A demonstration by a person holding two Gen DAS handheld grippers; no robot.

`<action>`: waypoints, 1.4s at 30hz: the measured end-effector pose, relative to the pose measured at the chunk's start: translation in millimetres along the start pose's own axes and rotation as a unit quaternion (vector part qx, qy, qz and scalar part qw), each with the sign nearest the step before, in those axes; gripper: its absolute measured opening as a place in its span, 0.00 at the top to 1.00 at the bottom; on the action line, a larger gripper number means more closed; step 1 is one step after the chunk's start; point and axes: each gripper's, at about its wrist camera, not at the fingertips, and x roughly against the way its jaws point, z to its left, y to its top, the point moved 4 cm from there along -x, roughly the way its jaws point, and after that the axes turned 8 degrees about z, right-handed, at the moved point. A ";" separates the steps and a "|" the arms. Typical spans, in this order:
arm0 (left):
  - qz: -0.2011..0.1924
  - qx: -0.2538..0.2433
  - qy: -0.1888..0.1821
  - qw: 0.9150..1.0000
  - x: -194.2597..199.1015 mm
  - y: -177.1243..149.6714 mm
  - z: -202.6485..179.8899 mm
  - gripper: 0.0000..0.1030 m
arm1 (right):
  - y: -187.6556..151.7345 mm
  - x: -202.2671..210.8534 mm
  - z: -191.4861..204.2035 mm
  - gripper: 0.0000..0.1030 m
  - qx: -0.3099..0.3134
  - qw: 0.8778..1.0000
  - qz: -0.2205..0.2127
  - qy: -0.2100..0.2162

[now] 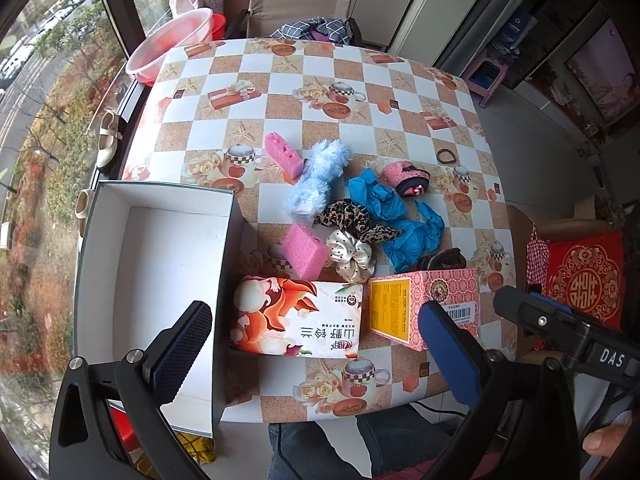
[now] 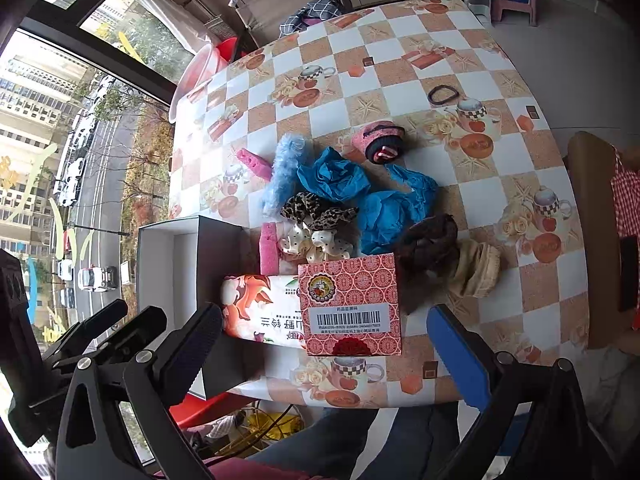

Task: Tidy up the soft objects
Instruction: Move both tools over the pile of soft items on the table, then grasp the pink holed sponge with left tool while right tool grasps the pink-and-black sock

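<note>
A pile of soft things lies mid-table: a blue fluffy piece, two pink sponges, a leopard scrunchie, a white dotted scrunchie, blue crumpled gloves and a pink slipper-like item. A floral tissue pack and a pink carton lie at the front. An empty white box stands at the left. My left gripper is open above the tissue pack. My right gripper is open above the pink carton; brown and beige soft items lie behind it.
A black hair tie lies far right on the checkered tablecloth. A pink basin sits at the far left corner, a chair behind the table. A red cushion is to the right. My knees are below the front edge.
</note>
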 end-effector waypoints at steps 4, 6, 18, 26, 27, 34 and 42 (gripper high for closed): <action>0.010 0.010 0.012 1.000 -11.1 20.1 6.0 0.00 | 7.5 0.6 -15.8 0.00 -0.012 1.000 0.004 -0.002; 0.013 0.019 0.015 1.000 -17.4 34.4 11.0 0.00 | 12.9 0.4 -24.9 0.00 -0.015 1.000 0.005 -0.009; 0.033 0.076 0.051 0.995 -88.3 145.9 28.6 0.00 | 82.5 -27.2 -59.9 0.00 0.007 0.998 0.035 -0.046; 0.087 0.141 0.079 0.983 -165.3 188.2 47.4 0.00 | 142.6 -78.0 -63.4 0.00 0.030 0.996 0.070 -0.043; 0.093 0.148 0.081 0.981 -172.9 189.5 49.8 0.00 | 150.1 -85.5 -64.7 0.00 0.030 0.996 0.073 -0.045; 0.122 0.171 0.089 0.974 -211.6 196.7 57.8 0.00 | 187.0 -139.8 -67.6 0.00 0.036 0.993 0.100 -0.049; 0.149 0.155 0.078 0.973 -239.8 198.4 51.4 0.11 | 207.3 -191.8 -61.0 0.00 0.070 0.988 0.118 -0.076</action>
